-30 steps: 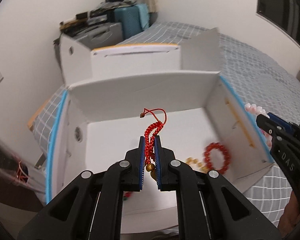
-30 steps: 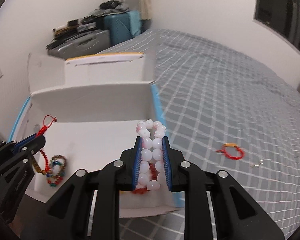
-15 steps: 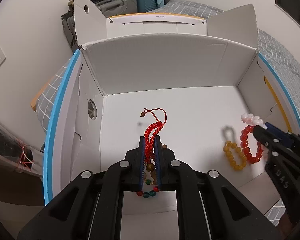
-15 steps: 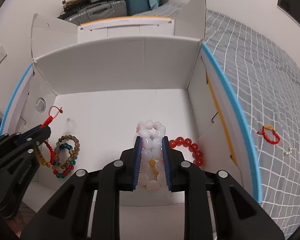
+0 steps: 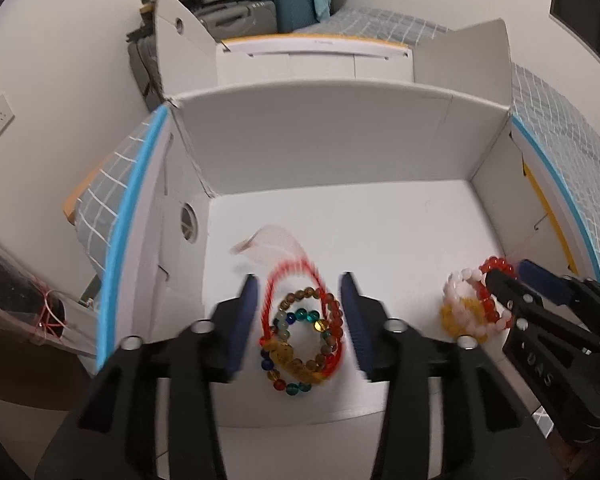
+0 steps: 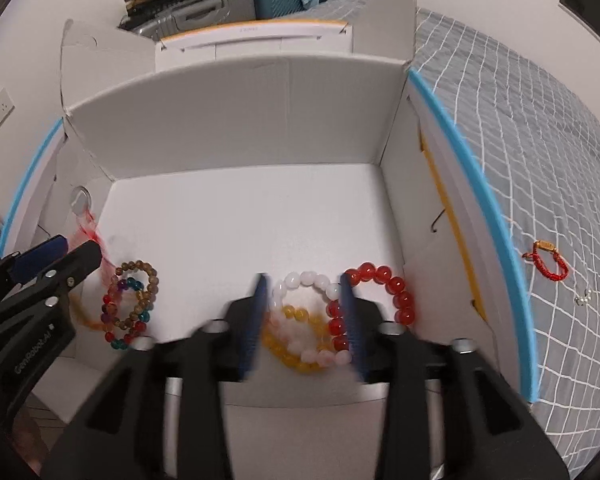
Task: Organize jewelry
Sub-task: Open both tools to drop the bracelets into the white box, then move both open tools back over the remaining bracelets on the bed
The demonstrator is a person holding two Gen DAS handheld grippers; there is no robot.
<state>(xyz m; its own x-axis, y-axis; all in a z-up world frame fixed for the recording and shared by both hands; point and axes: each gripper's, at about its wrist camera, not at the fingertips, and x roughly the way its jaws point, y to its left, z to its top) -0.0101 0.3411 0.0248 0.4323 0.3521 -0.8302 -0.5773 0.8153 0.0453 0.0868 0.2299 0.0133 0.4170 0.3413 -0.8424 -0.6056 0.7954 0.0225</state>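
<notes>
Both tools, left (image 5: 298, 312) and right (image 6: 306, 308), gape wide and empty over bracelet piles (red cord (image 5: 296, 280), white beads (image 6: 300, 280)) inside the box (image 6: 236, 112), apparently to group them.

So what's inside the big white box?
Two piles of bracelets on the white box floor: a red cord bracelet on colourful bead bracelets, and white, yellow and red bead bracelets. The gripper fingers cover parts.

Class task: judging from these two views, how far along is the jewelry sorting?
Done: two bracelet piles lie in the white box, including the red cord bracelet and white bead bracelet. In hand: nothing; both tongs are open. Left: a red bracelet and small silver piece on the bedspread.
</notes>
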